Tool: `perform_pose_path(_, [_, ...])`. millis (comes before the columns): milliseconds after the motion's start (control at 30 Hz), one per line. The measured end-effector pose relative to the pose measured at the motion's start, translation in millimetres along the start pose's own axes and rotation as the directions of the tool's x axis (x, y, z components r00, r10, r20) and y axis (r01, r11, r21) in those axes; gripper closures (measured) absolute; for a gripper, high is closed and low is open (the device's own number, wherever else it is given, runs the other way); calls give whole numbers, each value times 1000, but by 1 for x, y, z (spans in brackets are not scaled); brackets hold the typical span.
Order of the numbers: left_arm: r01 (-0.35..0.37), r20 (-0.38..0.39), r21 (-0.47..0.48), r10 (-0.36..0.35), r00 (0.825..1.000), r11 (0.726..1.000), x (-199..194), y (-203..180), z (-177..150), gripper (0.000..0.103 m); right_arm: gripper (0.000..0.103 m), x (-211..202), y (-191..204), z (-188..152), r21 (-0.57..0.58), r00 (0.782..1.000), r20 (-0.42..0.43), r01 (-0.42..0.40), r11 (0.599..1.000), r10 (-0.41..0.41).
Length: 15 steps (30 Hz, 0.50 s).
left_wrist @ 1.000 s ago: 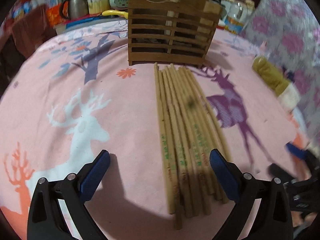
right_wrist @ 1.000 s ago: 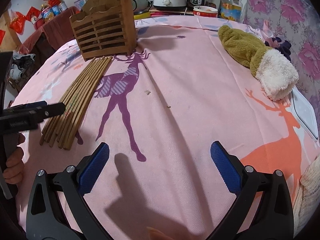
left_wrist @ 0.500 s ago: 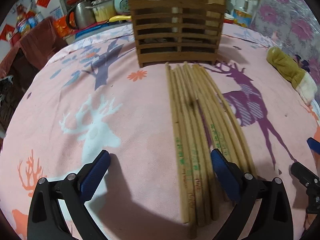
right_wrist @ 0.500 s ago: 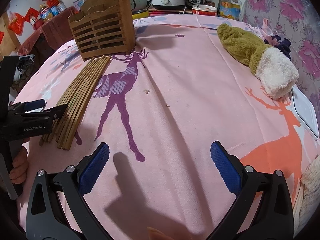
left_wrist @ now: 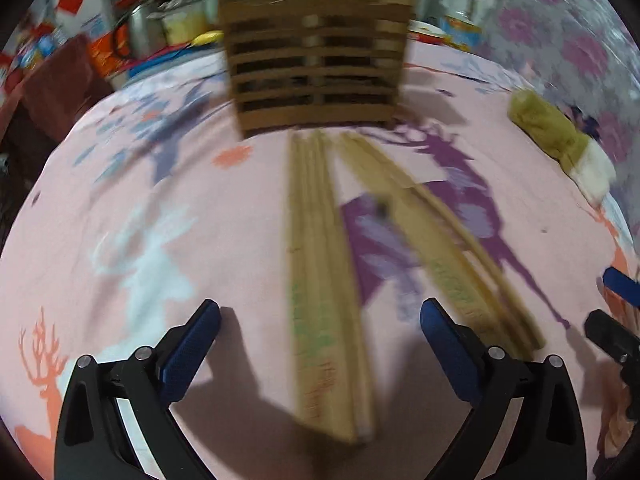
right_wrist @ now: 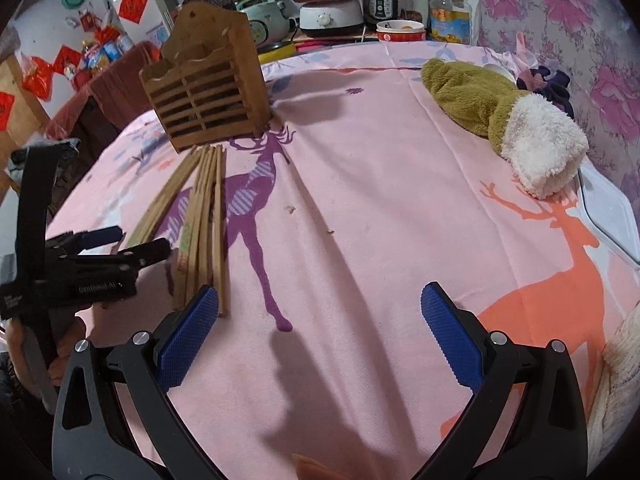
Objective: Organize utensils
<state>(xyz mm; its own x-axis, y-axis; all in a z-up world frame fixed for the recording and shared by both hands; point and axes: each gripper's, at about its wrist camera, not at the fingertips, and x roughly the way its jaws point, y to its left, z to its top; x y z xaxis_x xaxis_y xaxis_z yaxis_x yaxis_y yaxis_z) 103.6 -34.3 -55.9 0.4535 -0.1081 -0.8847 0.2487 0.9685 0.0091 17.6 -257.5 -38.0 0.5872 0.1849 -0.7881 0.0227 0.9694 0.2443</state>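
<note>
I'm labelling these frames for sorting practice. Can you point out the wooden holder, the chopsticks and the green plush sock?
wooden holder [right_wrist: 208, 100]: right wrist view, slatted front.
chopsticks [left_wrist: 320, 280]: left wrist view, mid-length of the left bundle.
green plush sock [right_wrist: 476, 96]: right wrist view, green body.

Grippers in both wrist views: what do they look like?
Both are matching black plastic two-finger tools: the left gripper and right gripper have blue textured pads and silver screws. Seen from the right wrist, the left gripper's body bears small white lettering, too blurred to read.
</note>
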Motion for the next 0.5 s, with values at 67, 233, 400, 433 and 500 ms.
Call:
perform_pose_path(67, [-8, -1, 20, 8, 1000, 1000, -6, 9, -7, 6, 6, 1, 2, -1, -12, 1000, -3, 0, 1000, 0])
perform_pose_path(233, [-61, -1, -38, 61, 998, 997, -9, 40, -11, 5, 6, 6, 15, -5, -70, 1000, -15, 18, 997, -19])
perform_pose_path(400, [34, 36, -93, -31, 999, 995, -30, 58, -14, 6, 6, 6, 24, -10, -119, 999, -7, 36, 992, -37])
perform_pose_path(433, [36, 44, -112, -32, 999, 993, -34, 66, -16, 6, 6, 4, 24, -10, -121, 999, 2, 39, 992, -39])
perform_pose_path(500, [36, 43, -140, -30, 999, 989, -35, 75, -20, 6, 6, 2, 23, -9, -116, 999, 13, 40, 992, -39])
